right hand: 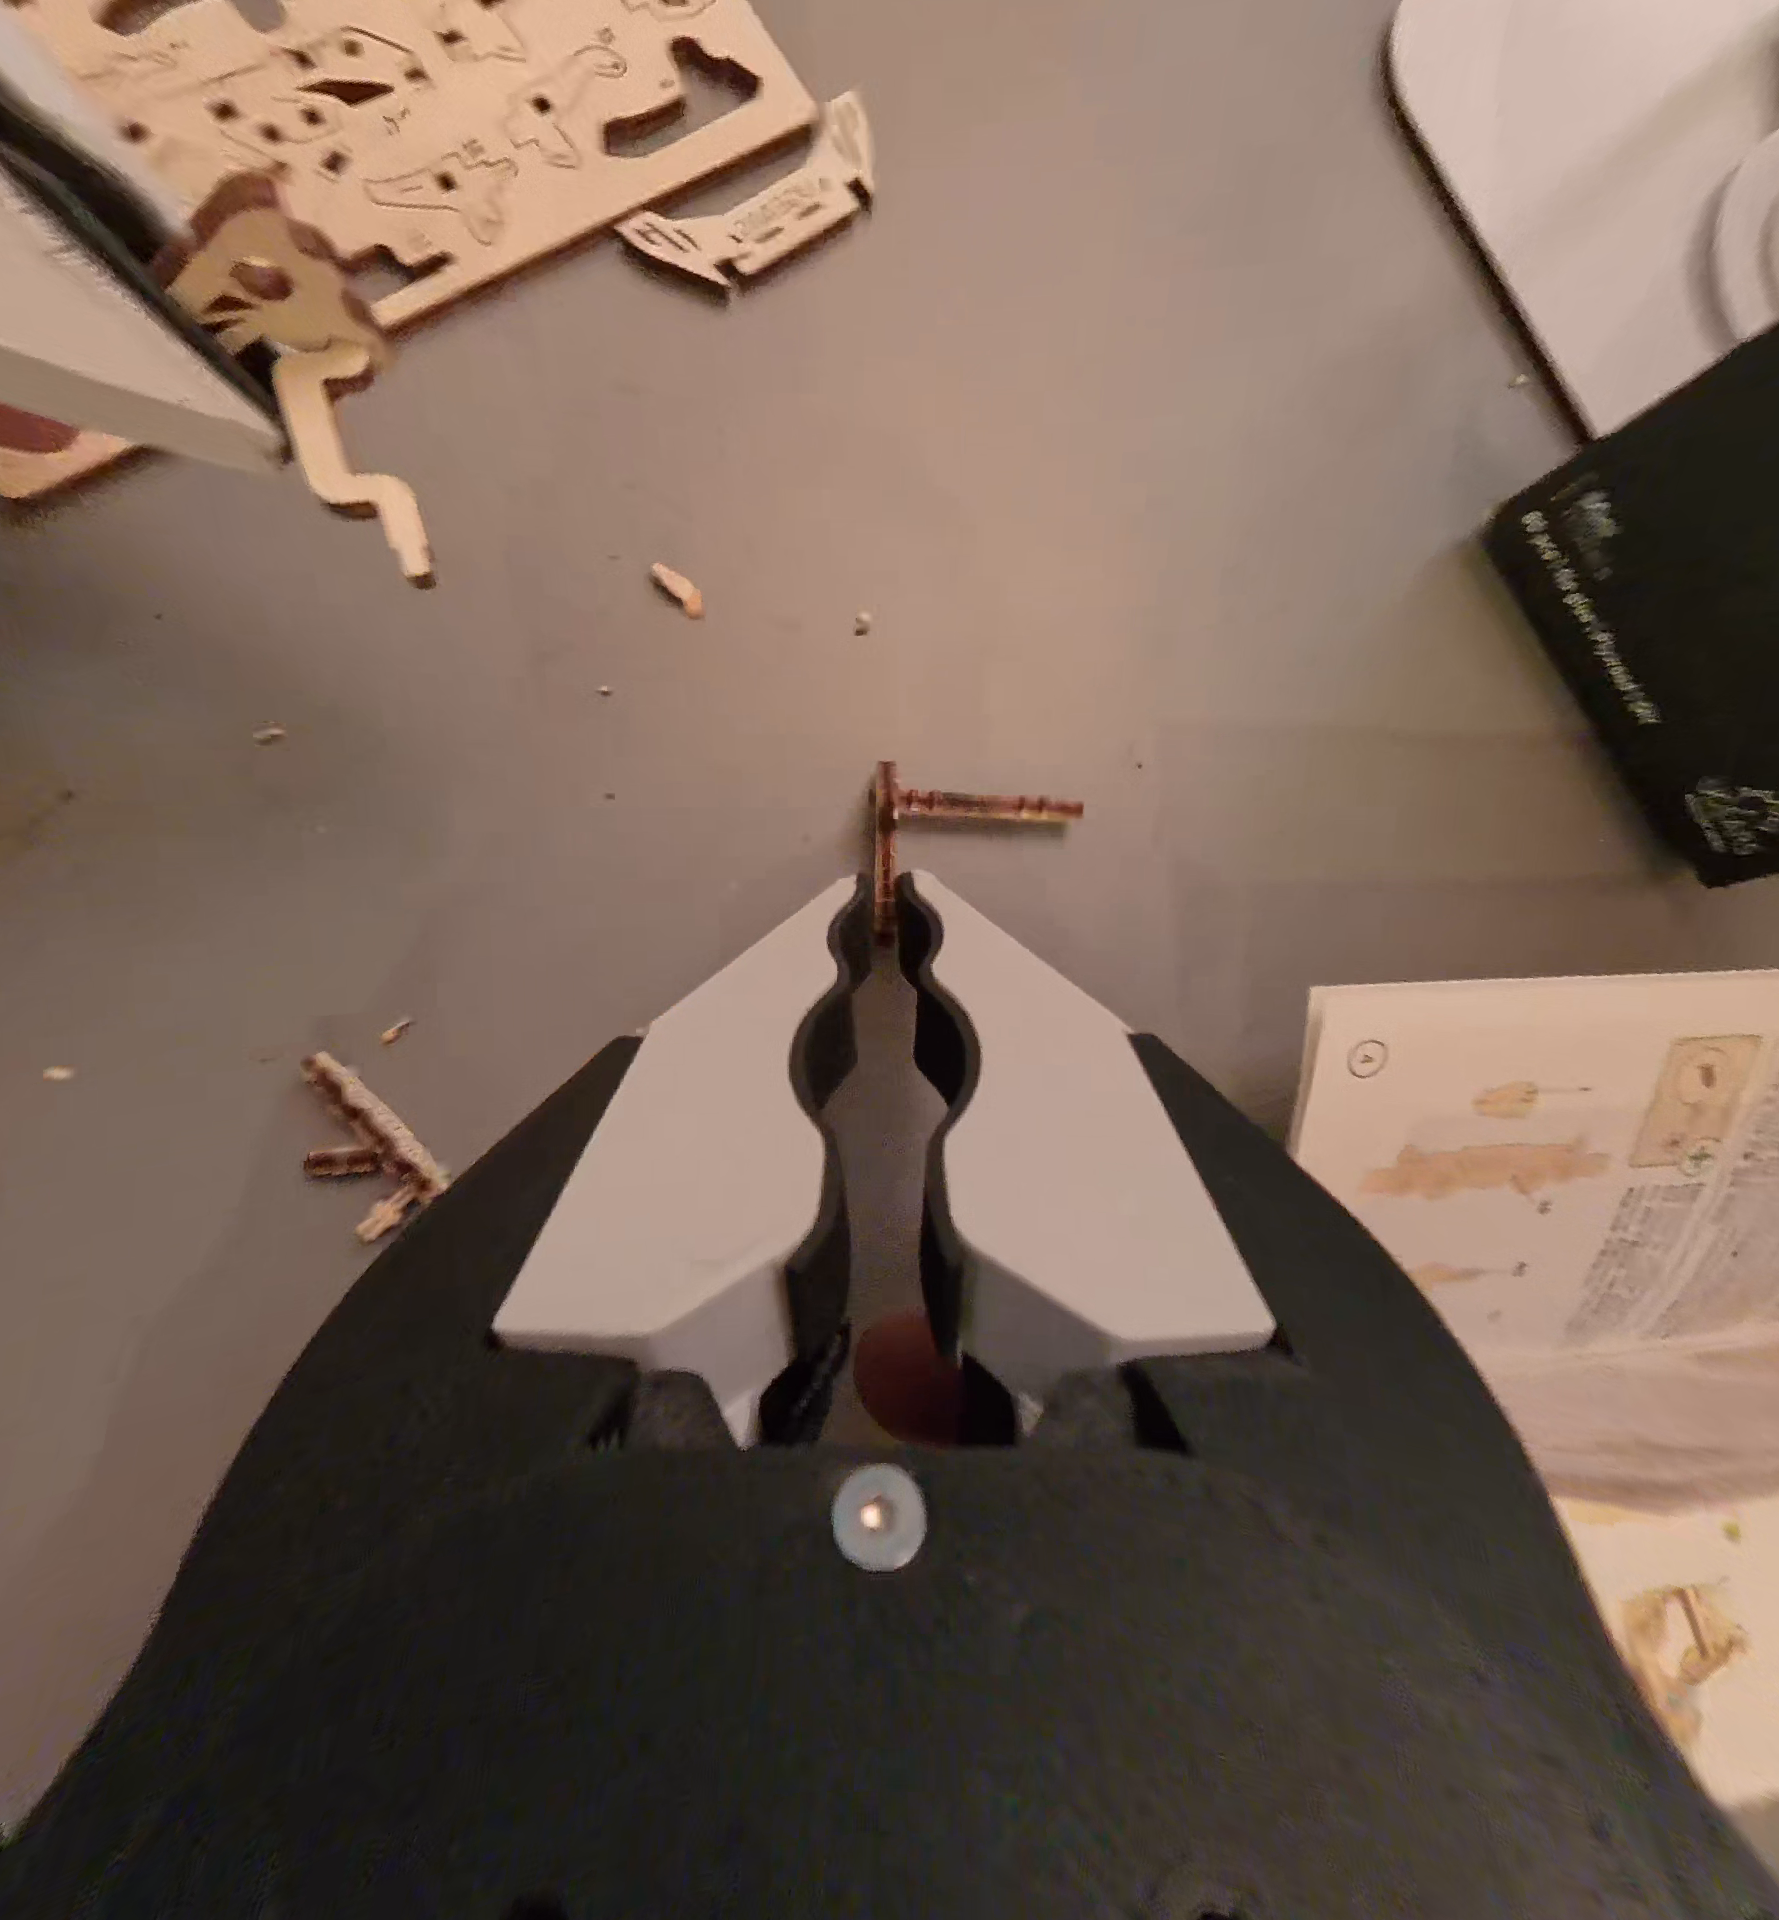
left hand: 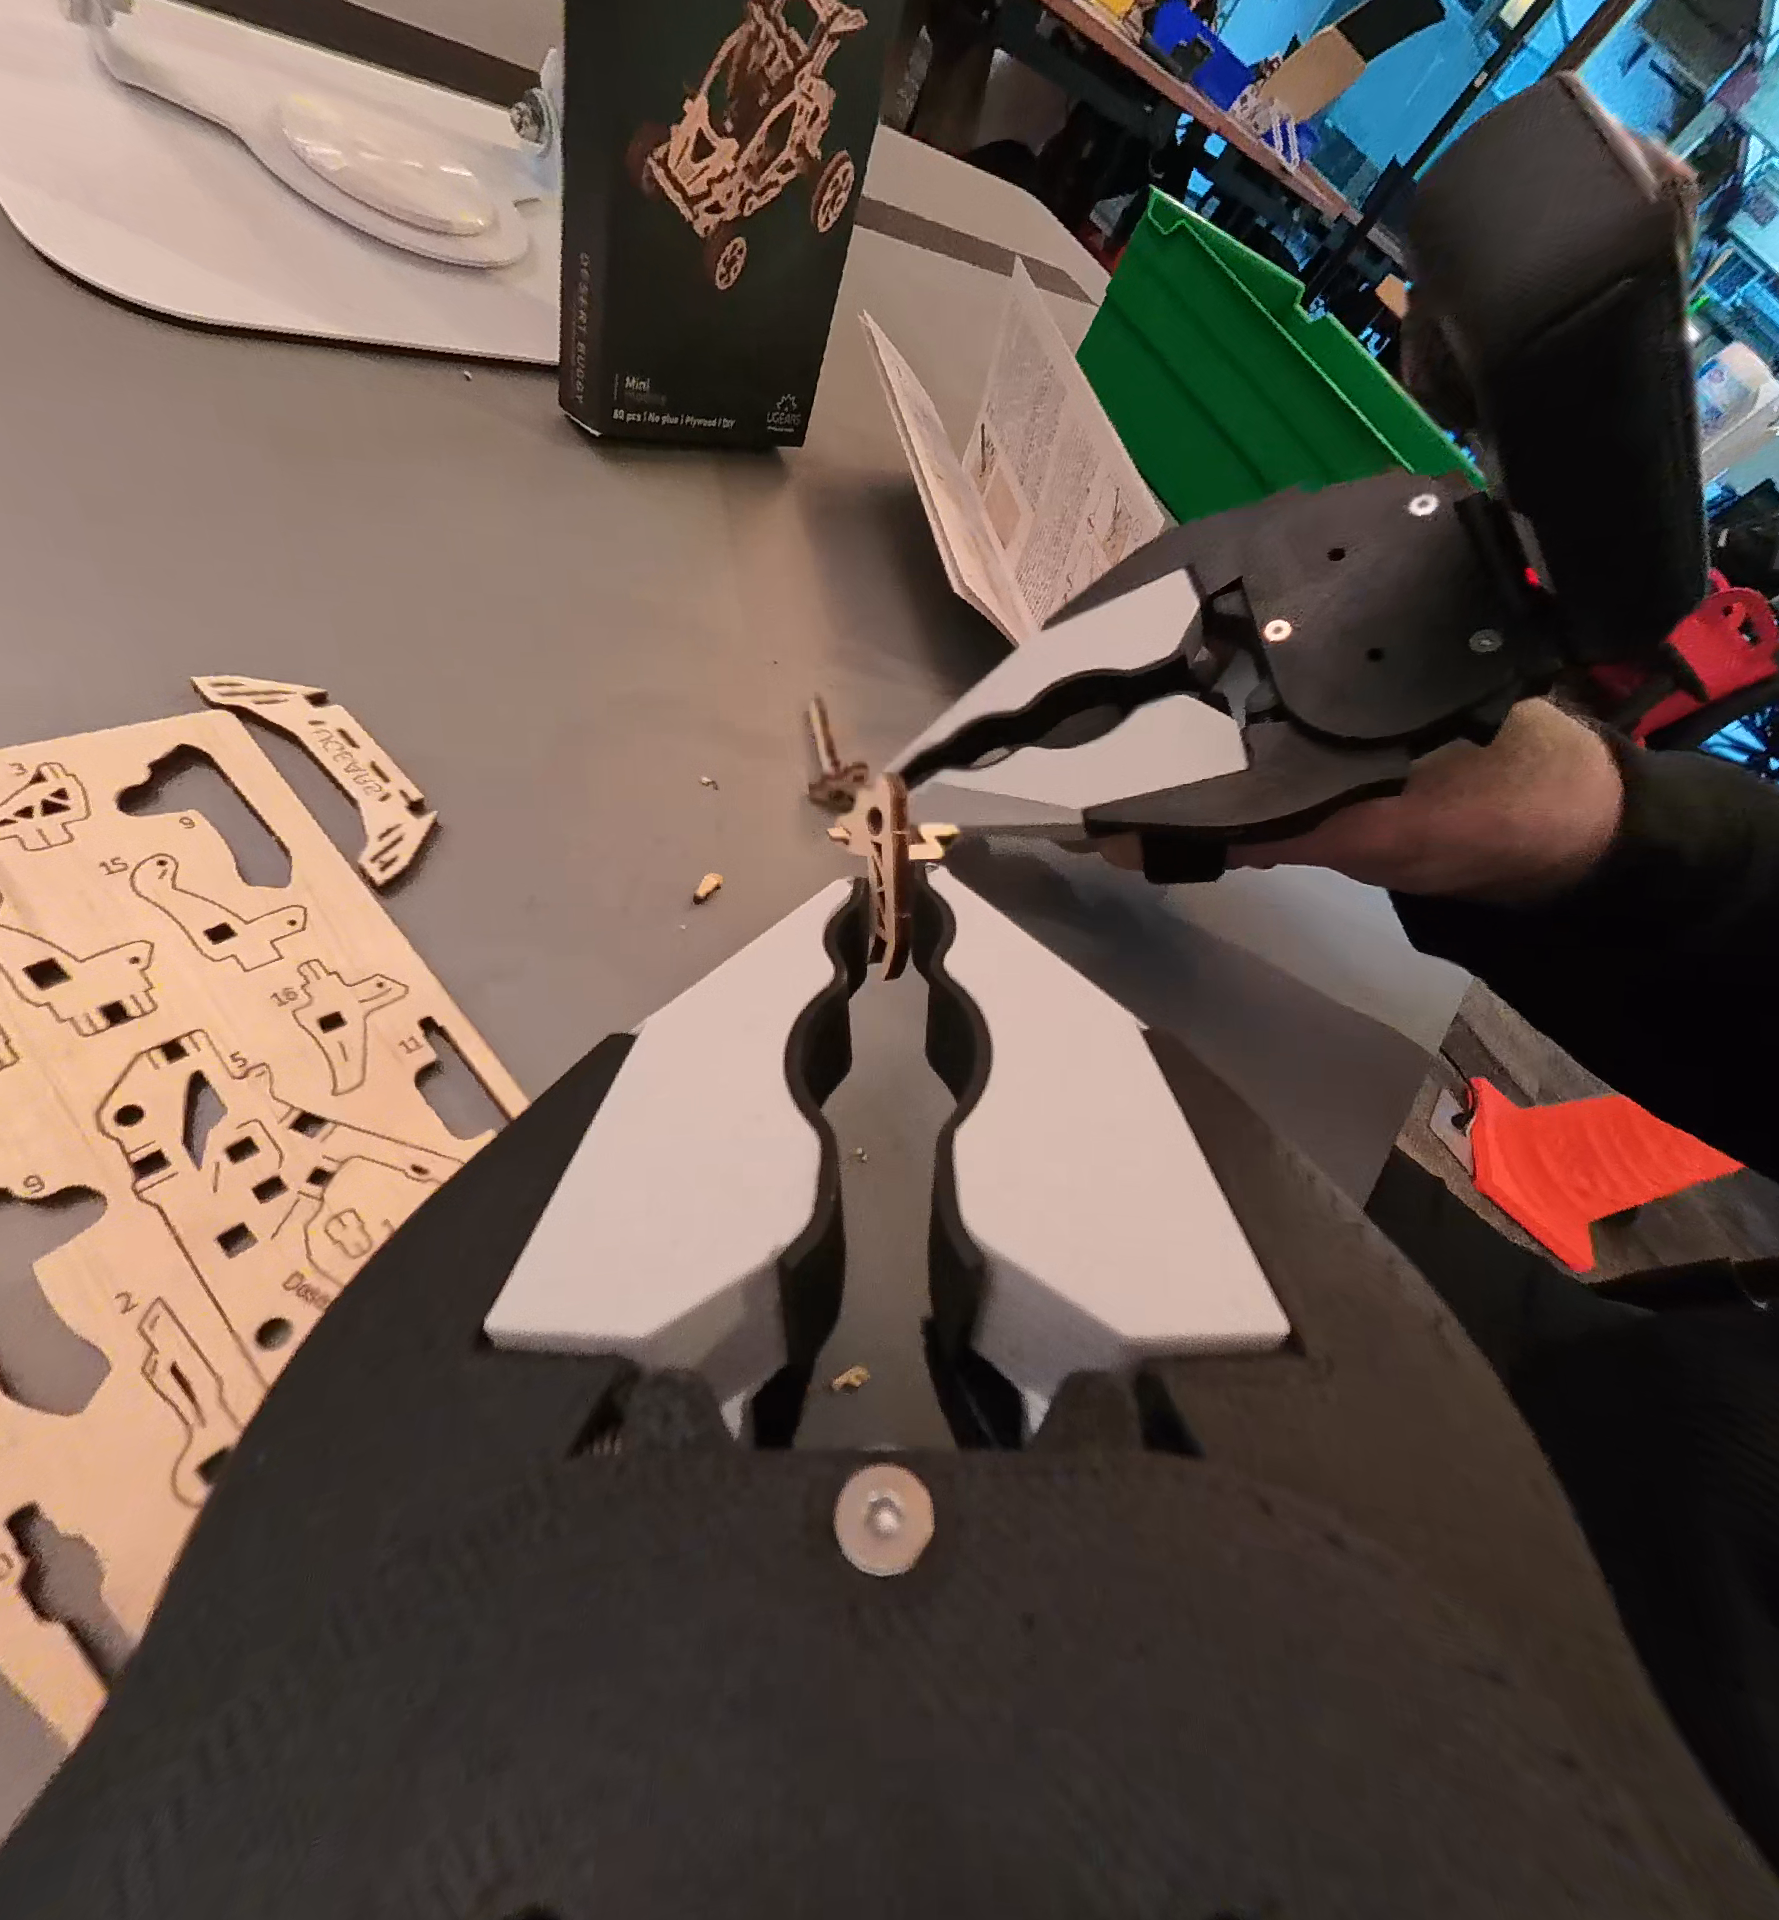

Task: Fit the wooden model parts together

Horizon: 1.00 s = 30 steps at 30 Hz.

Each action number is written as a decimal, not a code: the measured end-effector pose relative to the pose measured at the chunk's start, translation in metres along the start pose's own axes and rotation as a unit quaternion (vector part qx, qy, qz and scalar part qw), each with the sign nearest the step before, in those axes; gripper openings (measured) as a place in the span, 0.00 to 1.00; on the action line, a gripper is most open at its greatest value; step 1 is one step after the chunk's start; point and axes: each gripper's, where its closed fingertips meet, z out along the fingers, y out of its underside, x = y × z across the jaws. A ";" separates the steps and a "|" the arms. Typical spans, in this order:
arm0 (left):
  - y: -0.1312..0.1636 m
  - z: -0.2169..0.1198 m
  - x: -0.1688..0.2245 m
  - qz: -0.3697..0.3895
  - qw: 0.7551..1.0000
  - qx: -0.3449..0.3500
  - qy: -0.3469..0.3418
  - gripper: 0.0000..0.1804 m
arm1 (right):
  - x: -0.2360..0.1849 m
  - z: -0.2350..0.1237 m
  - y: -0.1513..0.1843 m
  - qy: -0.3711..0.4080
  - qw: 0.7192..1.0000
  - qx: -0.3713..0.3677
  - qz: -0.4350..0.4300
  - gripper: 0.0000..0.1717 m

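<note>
Thin laser-cut plywood pieces (left hand: 887, 914) (right hand: 887, 883) edge-on, pinched between both grippers' (left hand: 890, 899) (right hand: 883, 894) wavy-padded fingers.

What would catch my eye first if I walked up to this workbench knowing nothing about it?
Two hand-held grippers meet at the middle of the grey table, each pinching a small wooden piece: the left gripper holds a flat plywood part on edge, and the right gripper holds a T-shaped wooden assembly. To the left lies the laser-cut plywood sheet with many parts punched out. Behind stands the dark kit box, picturing the finished buggy.
</note>
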 end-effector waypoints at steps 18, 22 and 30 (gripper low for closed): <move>-0.025 -0.027 0.015 -0.134 0.970 0.099 0.179 0.02 | -0.068 -0.089 -0.043 -0.171 0.961 0.171 -0.133 0.01; -0.027 -0.022 0.021 -0.108 0.977 0.090 0.161 0.03 | -0.068 -0.119 -0.063 -0.211 0.940 0.253 -0.094 0.01; -0.043 -0.021 0.040 -0.100 0.969 0.127 0.187 0.02 | -0.047 -0.165 -0.092 -0.392 0.816 0.394 0.162 0.01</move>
